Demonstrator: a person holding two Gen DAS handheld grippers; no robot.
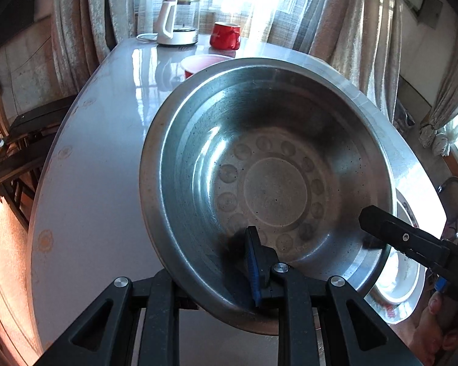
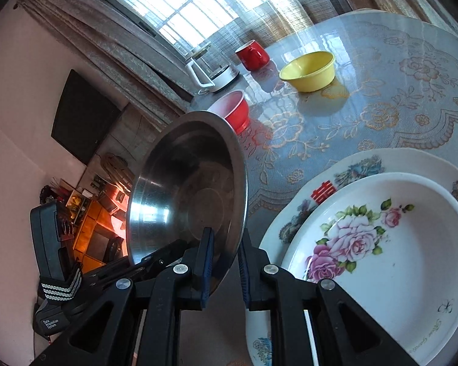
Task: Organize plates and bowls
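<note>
Two grippers meet at one steel bowl point(image 1: 271, 183), held tilted above the tabletop point(image 1: 100, 152). The left gripper point(image 1: 216, 277) has its jaws closed on the near rim, one finger inside the bowl and the other hidden beneath. The right gripper point(image 2: 224, 263) straddles the right rim with its jaws parted, one pad on each side of the wall, not visibly clamped. Right of the bowl lies a rose-pattern plate point(image 2: 381, 244) stacked on a larger plate point(image 2: 366, 161). Farther away stand a red bowl point(image 2: 233, 108) and a yellow bowl point(image 2: 310, 70).
</note>
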